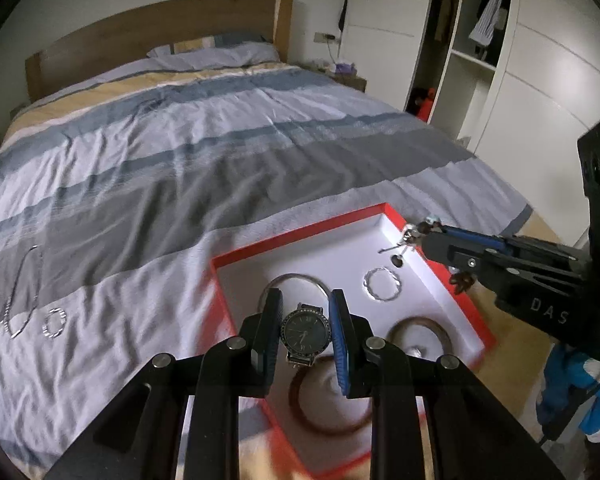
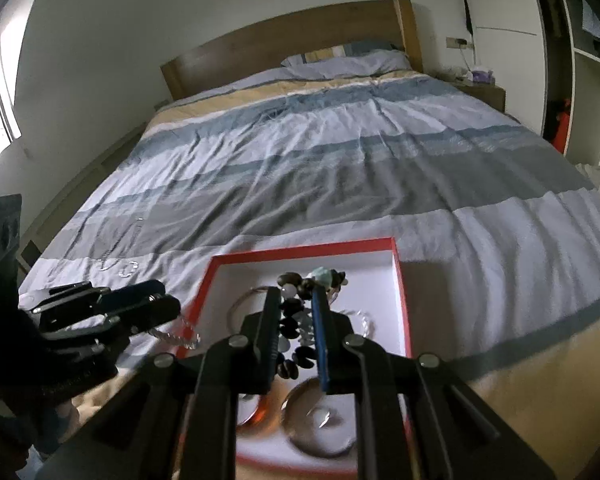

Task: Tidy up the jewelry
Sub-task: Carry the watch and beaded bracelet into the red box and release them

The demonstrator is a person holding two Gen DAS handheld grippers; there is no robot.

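Note:
A dark-faced watch [image 1: 302,335] is pinched between the blue pads of my left gripper [image 1: 305,300], which is shut on it above the near left part of a red-rimmed white box [image 1: 300,236]. My right gripper [image 2: 296,292] is shut on a bracelet of dark and clear beads [image 2: 294,326], held over the same box [image 2: 300,251]. In the box lie a thin silver bangle [image 1: 296,278], a sparkly silver bracelet [image 1: 382,285] and brown bangles [image 1: 328,416]. Out on the duvet to the left are a fine chain [image 1: 18,296] and a small bracelet [image 1: 54,322].
The box sits at the foot of a bed with a striped grey, blue and white duvet [image 1: 220,152]. A wooden headboard [image 1: 160,28] is at the far end. An open wardrobe [image 1: 472,40] stands to the right. A blue sleeve [image 1: 572,392] shows under the right gripper.

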